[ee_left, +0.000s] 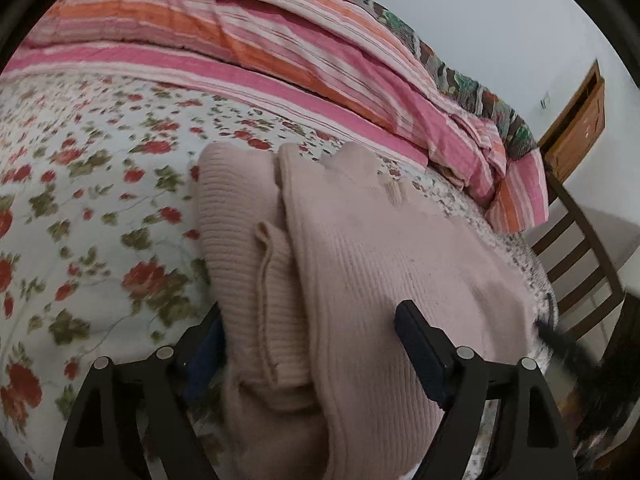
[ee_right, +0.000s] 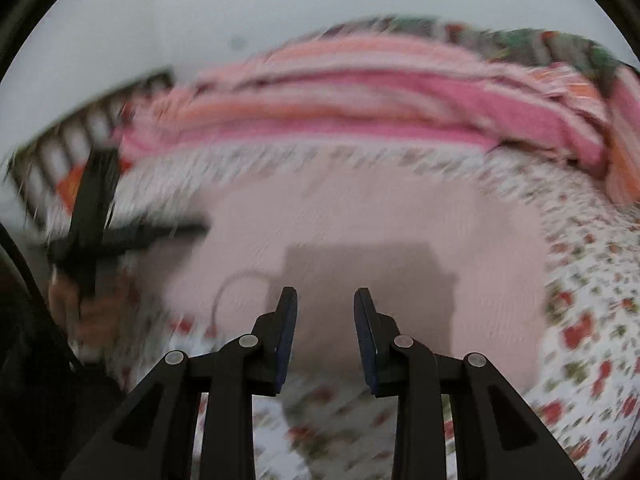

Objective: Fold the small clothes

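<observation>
A pale pink knitted sweater lies partly folded on the floral bedsheet, with a ribbed cuff on top near its left side. My left gripper stands wide open over its near end. A bunched fold lies between the jaws, hiding the left finger's tip, and the right finger rests above the knit. In the blurred right wrist view, my right gripper hovers over the sweater's near edge. It is open by a narrow gap with nothing in it.
A pink and orange striped quilt is heaped along the far side of the bed. A wooden chair and a brown cabinet stand at the right. A person's hand shows at the left, near the slatted headboard.
</observation>
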`<action>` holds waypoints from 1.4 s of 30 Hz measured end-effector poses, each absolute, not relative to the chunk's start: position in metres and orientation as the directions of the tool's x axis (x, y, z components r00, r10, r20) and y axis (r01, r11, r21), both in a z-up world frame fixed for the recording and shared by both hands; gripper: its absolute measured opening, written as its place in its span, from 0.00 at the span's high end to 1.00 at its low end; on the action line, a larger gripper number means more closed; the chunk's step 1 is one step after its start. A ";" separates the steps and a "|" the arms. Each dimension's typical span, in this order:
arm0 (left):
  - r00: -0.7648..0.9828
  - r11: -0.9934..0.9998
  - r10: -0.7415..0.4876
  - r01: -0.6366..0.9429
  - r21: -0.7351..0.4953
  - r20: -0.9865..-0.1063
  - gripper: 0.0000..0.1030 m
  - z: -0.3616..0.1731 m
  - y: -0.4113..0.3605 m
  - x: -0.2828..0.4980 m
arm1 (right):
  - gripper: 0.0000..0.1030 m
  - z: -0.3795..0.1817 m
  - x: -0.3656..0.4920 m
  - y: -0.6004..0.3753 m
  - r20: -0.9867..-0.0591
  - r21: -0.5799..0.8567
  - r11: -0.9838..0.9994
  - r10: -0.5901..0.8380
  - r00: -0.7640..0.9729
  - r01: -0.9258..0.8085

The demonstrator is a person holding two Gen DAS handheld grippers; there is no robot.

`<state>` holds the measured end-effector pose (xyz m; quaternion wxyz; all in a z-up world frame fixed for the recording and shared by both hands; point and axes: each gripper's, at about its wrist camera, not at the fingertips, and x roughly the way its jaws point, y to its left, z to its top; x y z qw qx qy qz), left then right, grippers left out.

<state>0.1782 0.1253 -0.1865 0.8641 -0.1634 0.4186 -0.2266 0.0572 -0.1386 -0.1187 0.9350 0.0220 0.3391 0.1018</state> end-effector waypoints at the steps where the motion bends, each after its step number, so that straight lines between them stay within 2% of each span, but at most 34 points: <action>1: 0.549 0.846 -0.526 0.262 -0.464 -0.650 0.19 -0.186 0.123 0.178 | 0.71 -0.114 0.063 -0.150 -0.612 0.117 0.984 0.176 0.771 -0.132; 3: 0.552 0.848 -0.524 0.273 -0.454 -0.648 0.19 -0.186 0.121 0.177 | 0.71 -0.108 0.079 -0.174 -0.585 0.152 0.986 0.146 0.797 -0.069; 6: 0.531 0.819 -0.565 0.265 -0.509 -0.632 0.20 -0.188 0.130 0.170 | 0.71 -0.105 0.099 -0.206 -0.554 0.178 0.984 0.084 0.829 0.020; 10: 0.522 0.786 -0.598 0.237 -0.571 -0.608 0.29 -0.185 0.138 0.158 | 0.71 -0.114 0.108 -0.239 -0.549 0.226 0.970 0.055 0.834 0.084; 12: 0.527 0.786 -0.590 0.202 -0.585 -0.612 0.40 -0.186 0.138 0.162 | 0.71 -0.120 0.110 -0.252 -0.553 0.255 0.962 0.062 0.831 0.098; 14: 0.523 0.767 -0.592 0.132 -0.628 -0.613 0.66 -0.189 0.143 0.172 | 0.71 -0.125 0.112 -0.263 -0.560 0.265 0.958 0.062 0.826 0.108; 17: 0.526 0.715 -0.615 0.058 -0.696 -0.588 0.74 -0.189 0.145 0.179 | 0.71 -0.128 0.107 -0.276 -0.561 0.267 0.956 0.048 0.827 0.125; 20: 0.593 0.734 -0.573 0.065 -0.676 -0.565 0.76 -0.162 0.131 0.171 | 0.71 -0.124 0.093 -0.291 -0.536 0.261 0.955 0.023 0.844 0.140; 23: 0.608 0.758 -0.544 0.060 -0.649 -0.579 0.76 -0.136 0.110 0.169 | 0.70 -0.120 0.082 -0.309 -0.520 0.236 0.953 -0.043 0.853 0.192; 28: 0.652 0.859 -0.419 0.060 -0.509 -0.631 0.77 -0.091 0.056 0.164 | 0.70 -0.125 0.072 -0.350 -0.528 0.319 0.915 -0.043 0.848 0.245; 34: 0.662 0.903 -0.386 0.128 -0.411 -0.643 0.78 -0.053 -0.031 0.161 | 0.70 -0.128 0.057 -0.383 -0.534 0.374 0.876 -0.065 0.843 0.305; 38: 0.650 0.939 -0.333 0.165 -0.301 -0.683 0.78 -0.058 -0.105 0.157 | 0.70 -0.125 0.046 -0.397 -0.516 0.399 0.861 -0.073 0.853 0.315; 42: 0.585 0.951 -0.305 0.224 -0.211 -0.752 0.78 -0.098 -0.176 0.157 | 0.70 -0.125 0.040 -0.406 -0.509 0.413 0.853 -0.074 0.857 0.319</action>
